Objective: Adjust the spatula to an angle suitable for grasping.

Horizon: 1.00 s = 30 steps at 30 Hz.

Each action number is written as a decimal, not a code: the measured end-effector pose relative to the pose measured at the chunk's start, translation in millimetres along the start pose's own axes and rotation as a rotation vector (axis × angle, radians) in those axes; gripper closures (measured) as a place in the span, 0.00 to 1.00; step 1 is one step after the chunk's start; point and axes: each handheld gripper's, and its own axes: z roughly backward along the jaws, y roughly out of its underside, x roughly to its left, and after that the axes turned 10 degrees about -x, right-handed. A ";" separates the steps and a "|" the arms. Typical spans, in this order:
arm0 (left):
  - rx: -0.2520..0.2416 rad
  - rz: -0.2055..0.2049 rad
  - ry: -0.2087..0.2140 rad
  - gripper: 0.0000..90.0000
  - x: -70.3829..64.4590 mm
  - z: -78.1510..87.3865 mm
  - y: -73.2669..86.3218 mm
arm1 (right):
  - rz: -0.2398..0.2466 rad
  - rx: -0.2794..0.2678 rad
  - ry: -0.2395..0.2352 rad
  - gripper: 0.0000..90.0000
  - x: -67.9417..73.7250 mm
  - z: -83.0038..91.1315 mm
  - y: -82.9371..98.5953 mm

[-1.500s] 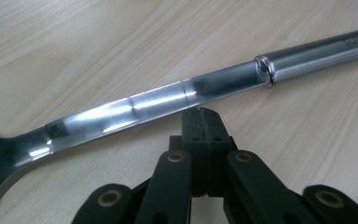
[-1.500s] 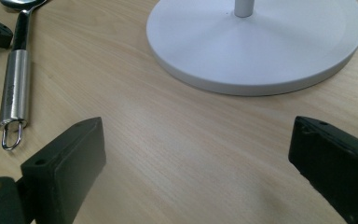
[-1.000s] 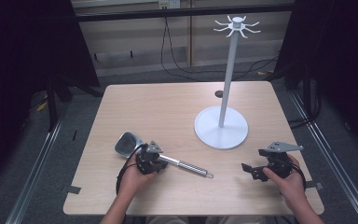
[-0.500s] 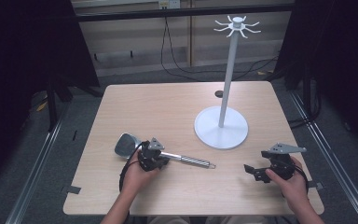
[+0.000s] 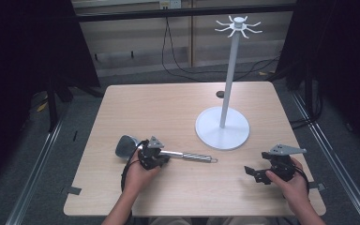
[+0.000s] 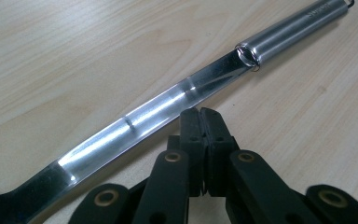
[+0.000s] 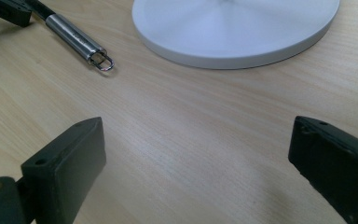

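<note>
A steel ladle lies on the wooden table, its dark bowl to the left and its hanging ring to the right. My left gripper rests at the middle of the handle. In the left gripper view its jaws are pressed together, with the tips right at the flat shaft and nothing between them. At the front right my right gripper is low over the table, its jaws wide apart over bare wood.
A white stand with a round base, a tall pole and a crown of hooks is at the right of the table. A small dark disc lies behind it. Dark curtains flank the table.
The ladle's ring end has swung a little away from the person, with the left gripper against the handle. The right gripper has stayed about where it was.
</note>
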 end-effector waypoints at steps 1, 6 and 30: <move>0.002 0.003 -0.002 0.98 0.3 0.4 0.1 | 0.000 0.000 0.000 0.04 -0.1 0.1 0.0; -0.006 0.018 0.027 0.98 2.9 8.2 -1.8 | -0.010 -0.005 0.001 0.04 -0.8 1.6 -0.4; -0.067 0.078 -0.270 0.97 56.9 29.1 5.4 | -0.018 -0.015 -0.006 0.04 1.4 2.8 -0.3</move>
